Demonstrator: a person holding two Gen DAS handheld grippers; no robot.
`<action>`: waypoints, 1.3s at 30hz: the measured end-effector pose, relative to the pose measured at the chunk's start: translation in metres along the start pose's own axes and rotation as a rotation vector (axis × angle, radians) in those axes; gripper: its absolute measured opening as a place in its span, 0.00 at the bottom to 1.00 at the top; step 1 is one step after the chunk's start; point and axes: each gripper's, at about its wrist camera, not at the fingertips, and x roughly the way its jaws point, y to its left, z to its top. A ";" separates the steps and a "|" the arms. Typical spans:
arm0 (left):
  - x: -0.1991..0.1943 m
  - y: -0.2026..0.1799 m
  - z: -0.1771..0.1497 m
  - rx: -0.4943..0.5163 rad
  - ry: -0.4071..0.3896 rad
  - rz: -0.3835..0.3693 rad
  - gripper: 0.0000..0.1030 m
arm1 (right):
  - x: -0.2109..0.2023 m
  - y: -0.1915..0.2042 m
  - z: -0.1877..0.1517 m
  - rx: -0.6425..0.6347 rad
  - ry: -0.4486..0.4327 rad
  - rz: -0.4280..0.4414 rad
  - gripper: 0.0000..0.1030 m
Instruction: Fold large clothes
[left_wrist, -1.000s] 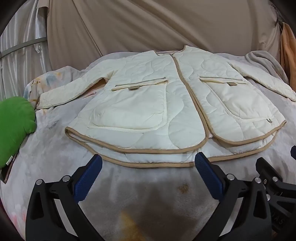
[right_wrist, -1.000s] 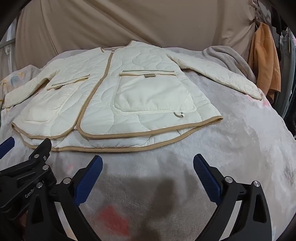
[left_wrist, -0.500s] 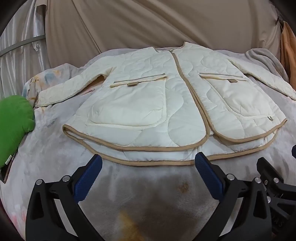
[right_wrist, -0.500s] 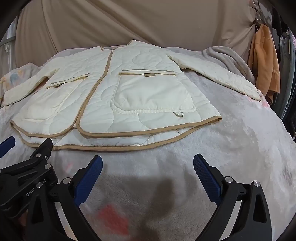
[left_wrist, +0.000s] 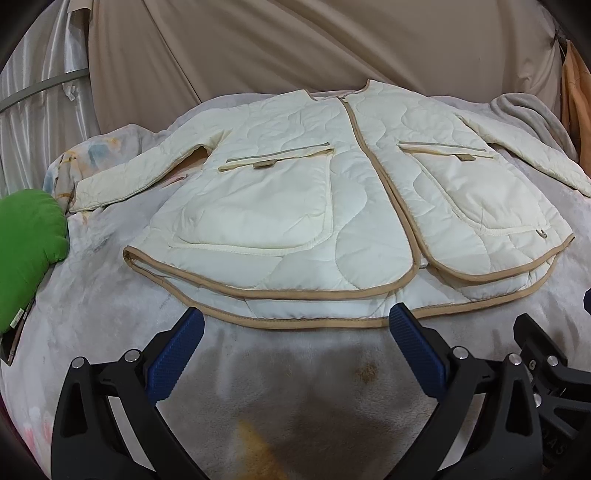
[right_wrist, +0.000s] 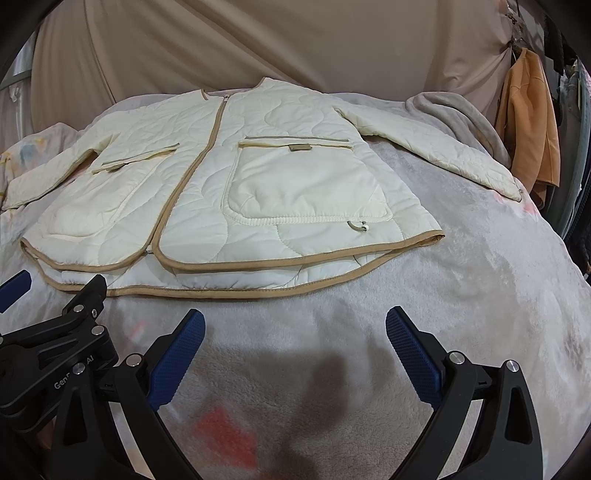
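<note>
Jacket (left_wrist: 351, 206) time: a cream quilted jacket with tan trim lies flat and face up on a soft grey blanket (left_wrist: 110, 295) that covers the bed. Its front is closed. Both sleeves (right_wrist: 436, 151) stretch out to the sides. Two big pockets (right_wrist: 303, 184) sit on the front, one on each half. The hem (left_wrist: 295, 321) is the part nearest to the grippers.

The left gripper (left_wrist: 295, 350) hangs over the blanket, just in front of the hem. Its two blue fingers (left_wrist: 177, 354) are spread wide and hold nothing. One fingertip looks very close to the tan edge, but it is hard to say if it touches.

The right gripper (right_wrist: 295, 347) is next to it, also spread wide and holding nothing. It is near the hem but apart from it.

A green pillow (left_wrist: 26, 243) sits at the left edge of the bed. An orange piece of clothing (right_wrist: 528, 122) hangs at the far right. A tan cloth (right_wrist: 258, 40) hangs behind the bed.
</note>
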 end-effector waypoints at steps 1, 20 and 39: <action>0.000 0.000 0.000 0.000 0.000 0.000 0.95 | 0.000 0.000 0.000 0.000 0.000 0.000 0.93; 0.001 0.001 0.000 0.003 0.005 0.000 0.95 | 0.003 0.000 -0.002 -0.005 0.009 -0.001 0.94; 0.001 0.000 0.001 0.003 0.008 0.001 0.95 | 0.003 0.001 -0.002 -0.006 0.009 -0.002 0.94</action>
